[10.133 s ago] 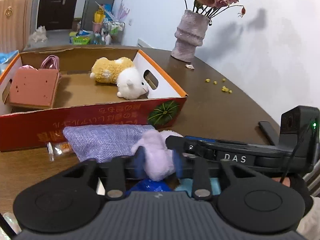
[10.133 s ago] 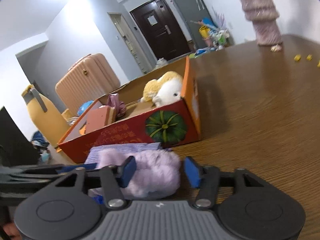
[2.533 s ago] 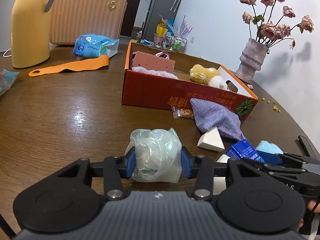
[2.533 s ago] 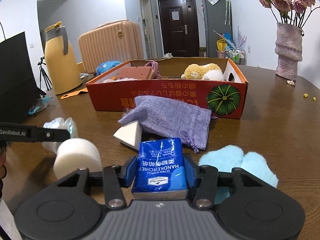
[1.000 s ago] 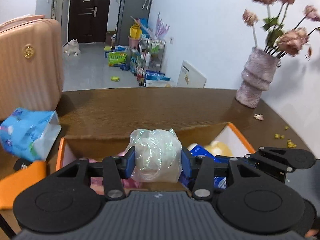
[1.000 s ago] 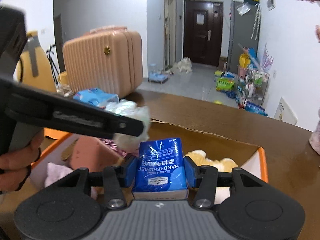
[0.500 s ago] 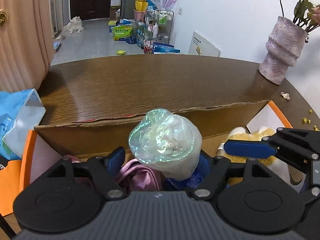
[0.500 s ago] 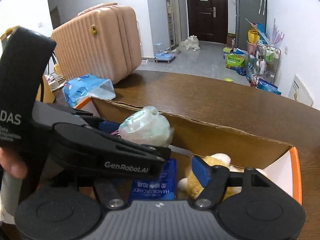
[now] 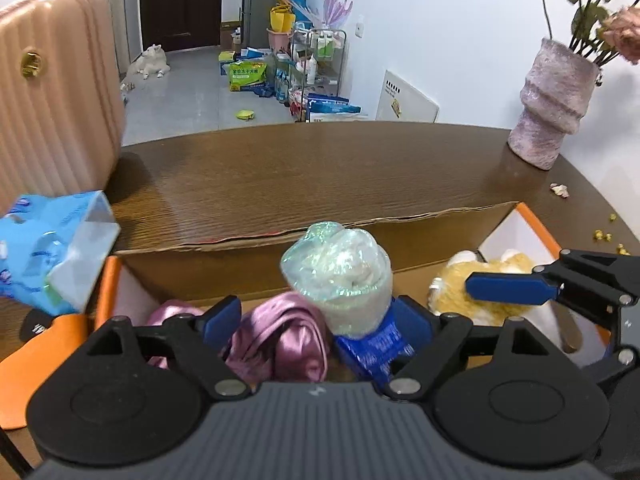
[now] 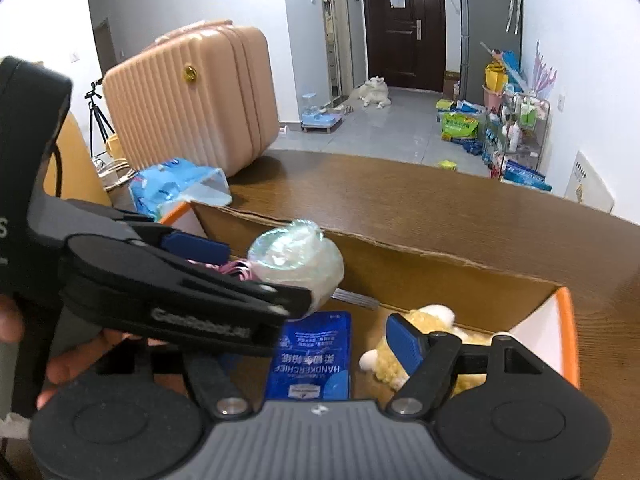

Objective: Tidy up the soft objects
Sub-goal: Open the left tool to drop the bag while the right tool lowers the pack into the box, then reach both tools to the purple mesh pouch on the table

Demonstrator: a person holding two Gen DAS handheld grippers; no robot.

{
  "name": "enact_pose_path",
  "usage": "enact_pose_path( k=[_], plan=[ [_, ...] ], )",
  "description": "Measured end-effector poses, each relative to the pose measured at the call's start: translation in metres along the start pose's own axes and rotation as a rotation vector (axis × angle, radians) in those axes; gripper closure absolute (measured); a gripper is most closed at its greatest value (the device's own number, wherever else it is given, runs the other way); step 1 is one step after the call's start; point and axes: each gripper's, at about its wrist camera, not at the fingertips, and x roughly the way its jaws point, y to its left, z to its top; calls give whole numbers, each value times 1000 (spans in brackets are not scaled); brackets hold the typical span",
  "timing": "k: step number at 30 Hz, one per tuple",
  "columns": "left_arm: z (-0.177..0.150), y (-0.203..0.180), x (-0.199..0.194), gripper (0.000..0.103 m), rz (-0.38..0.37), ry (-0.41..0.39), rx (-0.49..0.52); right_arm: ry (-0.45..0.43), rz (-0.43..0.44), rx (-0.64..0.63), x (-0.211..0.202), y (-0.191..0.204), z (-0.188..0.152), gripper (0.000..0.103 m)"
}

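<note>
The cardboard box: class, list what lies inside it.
Inside the cardboard box: an iridescent plastic bundle, a blue handkerchief pack, pink satin fabric and a yellow plush toy. The tongs hide the box floor nearest the cameras.

A lived-in home: a round wooden bench (image 9: 320, 176) stands near a dark entry door (image 10: 402, 24), with a pink suitcase (image 10: 192, 108) beside it, a vase of dried roses (image 9: 554, 108) at the bench's far right edge, a cluttered trolley (image 9: 316, 56), and a white pet (image 10: 374, 90) lying on the tiled floor.
</note>
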Motion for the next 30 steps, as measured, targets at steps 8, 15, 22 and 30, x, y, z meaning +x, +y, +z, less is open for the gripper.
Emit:
enact_pose_path(
  k=[8, 15, 22, 30],
  plan=[
    [-12, 4, -71, 15, 37, -62, -16, -58, -37, -25, -68, 16, -4, 26],
    [-39, 3, -140, 15, 79, -122, -23, -132, -69, -31, -141, 30, -19, 26],
    [-88, -1, -195, 13, 71, -168, -50, -184, -79, -24, -198, 44, -52, 25],
    [-156, -23, -243, 12, 90, -243, -22, -233, -84, -18, -243, 60, -108, 21]
  ],
)
